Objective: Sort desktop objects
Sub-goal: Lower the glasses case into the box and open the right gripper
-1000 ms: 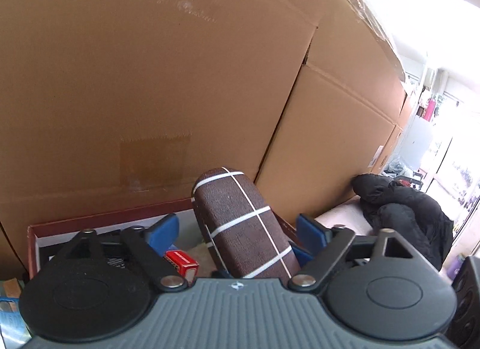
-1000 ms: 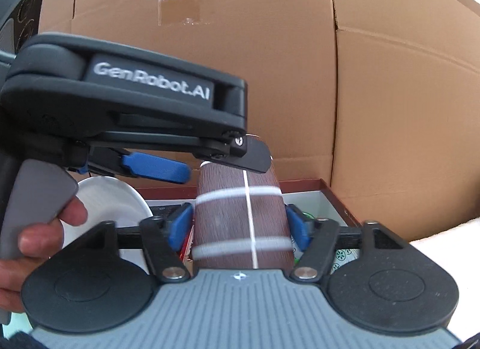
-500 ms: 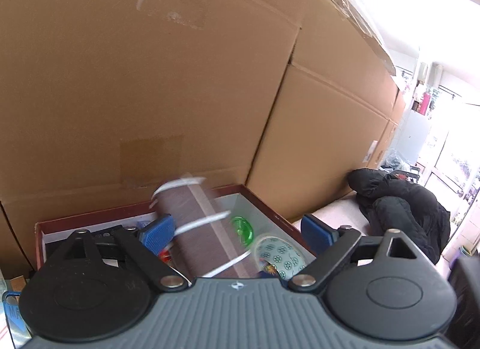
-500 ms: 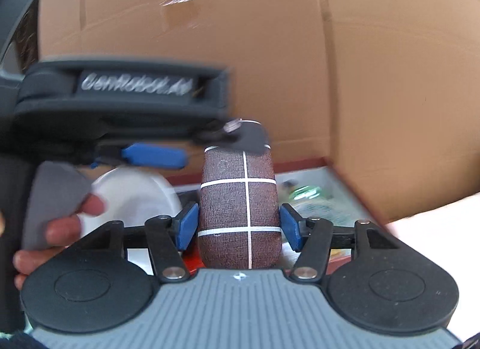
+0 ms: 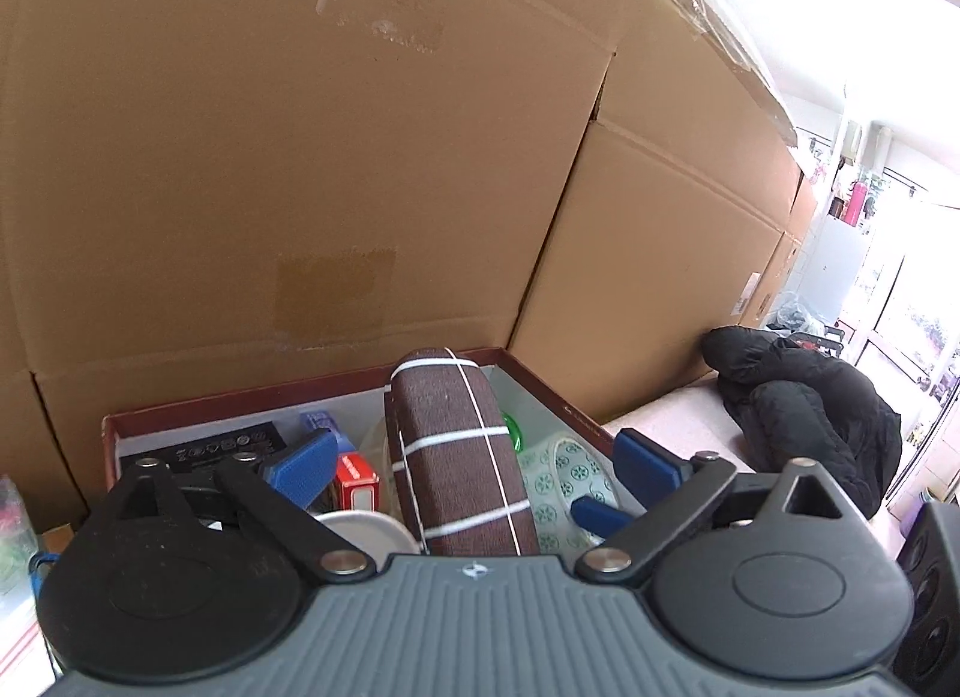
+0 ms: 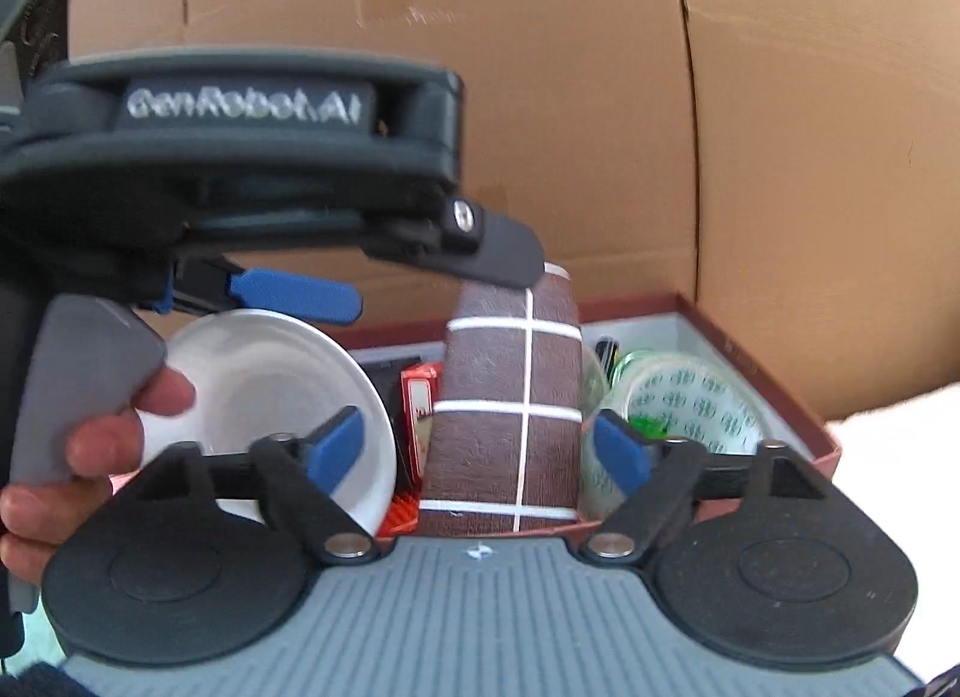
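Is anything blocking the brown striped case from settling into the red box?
Nothing visible: the brown striped case stands upright in the red box, white dish and red carton left of it, tape roll right. Its base is hidden.

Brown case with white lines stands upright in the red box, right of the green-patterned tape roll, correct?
Not quite: the brown case stands upright in the red box, but left of the green-patterned tape roll; the right wrist view shows it.

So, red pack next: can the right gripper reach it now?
Probably not cleanly: the red pack sits tight between the white dish and brown case, leaving the right gripper little room.
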The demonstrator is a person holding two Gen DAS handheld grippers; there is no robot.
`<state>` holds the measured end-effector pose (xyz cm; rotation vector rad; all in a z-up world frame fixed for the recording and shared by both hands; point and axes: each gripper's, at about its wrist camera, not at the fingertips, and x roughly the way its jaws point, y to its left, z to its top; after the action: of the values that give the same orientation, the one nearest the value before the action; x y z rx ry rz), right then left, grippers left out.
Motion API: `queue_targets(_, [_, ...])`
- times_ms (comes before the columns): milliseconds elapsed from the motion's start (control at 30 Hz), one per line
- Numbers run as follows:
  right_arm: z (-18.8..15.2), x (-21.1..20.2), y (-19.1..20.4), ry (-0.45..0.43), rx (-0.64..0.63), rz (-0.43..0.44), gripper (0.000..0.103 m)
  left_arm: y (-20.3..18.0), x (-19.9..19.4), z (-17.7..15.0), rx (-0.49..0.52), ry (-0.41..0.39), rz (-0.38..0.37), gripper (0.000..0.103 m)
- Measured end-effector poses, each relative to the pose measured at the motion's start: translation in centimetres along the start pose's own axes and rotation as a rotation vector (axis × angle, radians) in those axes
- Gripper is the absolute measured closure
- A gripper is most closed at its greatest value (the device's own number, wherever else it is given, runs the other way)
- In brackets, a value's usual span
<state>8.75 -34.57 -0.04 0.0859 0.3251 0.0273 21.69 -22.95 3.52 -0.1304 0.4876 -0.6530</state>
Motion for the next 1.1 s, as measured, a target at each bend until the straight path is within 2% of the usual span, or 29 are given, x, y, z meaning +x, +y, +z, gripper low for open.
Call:
queue_targets(267, [0.0,-2.2,1.8,-0.013,-0.032,-0.030,0.010,-0.8,-4.5,-1.7,0.001,-0.031,0.014,0.001])
queue_targets(400, [-0.3,-3.8,2.9,-0.023,-0.026,-0.033,0.008,-2.2,-5.9,-2.8,0.025,-0.008,0.075,0.000])
queue_targets(600, [-0.6,-5.8,4.4,-0.024,-0.035,-0.041,0.007,-2.4,-8.3,-4.3,-0.012,-0.020,0.070,0.000])
queue_targets(700, [0.4,-5.7,5.0,-0.022,-0.047,-0.044,0.007,-2.5,-9.5,-5.0,-0.023,-0.018,0.066,0.000])
queue_targets(867, [-0.6,-7.6,6.4,-0.013,-0.070,-0.052,0.007,-1.4,-12.4,-7.3,-0.036,-0.020,0.055,0.000])
queue_targets(1100, [-3.8,-9.6,10.0,0.053,-0.089,0.027,0.004,2.0,-15.6,-11.7,-0.132,0.029,0.102,0.000])
